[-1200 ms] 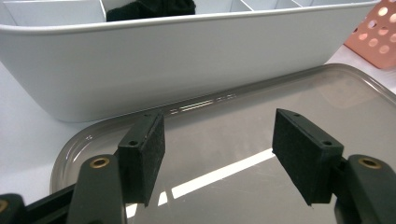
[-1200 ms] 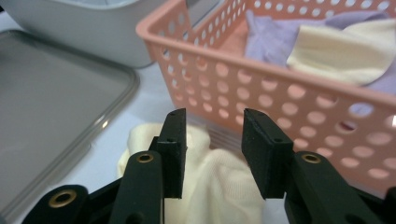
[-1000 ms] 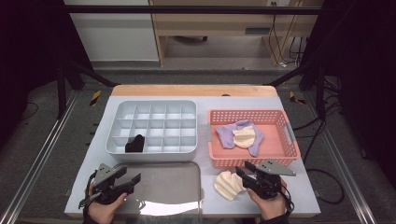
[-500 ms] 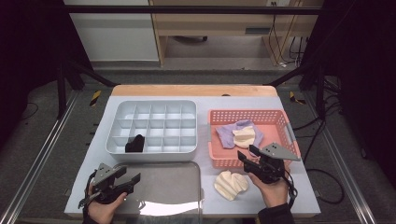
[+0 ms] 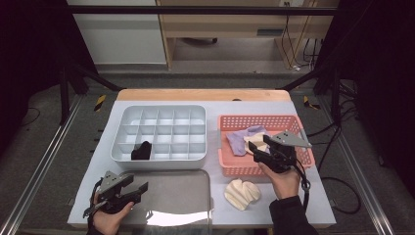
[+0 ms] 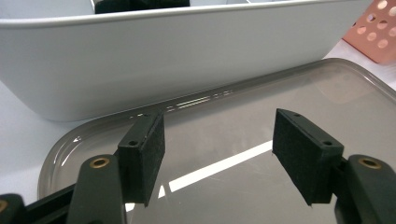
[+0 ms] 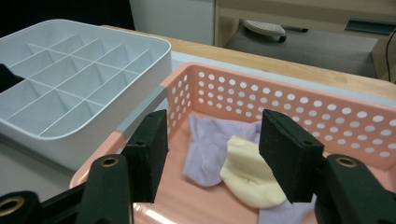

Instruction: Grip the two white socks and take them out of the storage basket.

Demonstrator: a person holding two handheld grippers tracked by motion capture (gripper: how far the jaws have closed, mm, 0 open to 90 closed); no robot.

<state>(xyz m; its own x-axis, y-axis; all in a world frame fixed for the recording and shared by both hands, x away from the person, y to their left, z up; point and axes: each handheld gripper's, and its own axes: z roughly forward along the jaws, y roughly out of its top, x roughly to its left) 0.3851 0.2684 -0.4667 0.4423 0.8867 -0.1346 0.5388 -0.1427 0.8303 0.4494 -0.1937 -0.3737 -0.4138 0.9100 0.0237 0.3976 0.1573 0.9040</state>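
My right gripper (image 5: 255,151) hangs over the near edge of the pink basket (image 5: 293,120), open; its jaws have just been opening and nothing is between them. In the right gripper view it (image 7: 212,126) looks into the basket (image 7: 280,84) at a purple sock (image 7: 205,144) and a cream sock (image 7: 252,172). Another cream sock (image 5: 242,193) lies on the table in front of the basket. My left gripper (image 5: 137,183) rests open at the near left, over a grey see-through lid (image 6: 327,93), jaws (image 6: 215,126) empty.
A white compartment tray (image 5: 159,132) stands left of the basket, with a black item (image 5: 142,151) in a near-left cell. Its outer wall (image 6: 187,56) rises just beyond the lid. A wooden strip (image 5: 200,94) runs along the table's far edge.
My right gripper has risen and moved away from the cream sock on the table to over the basket's near edge. The sock stays on the table. The left gripper has kept still.
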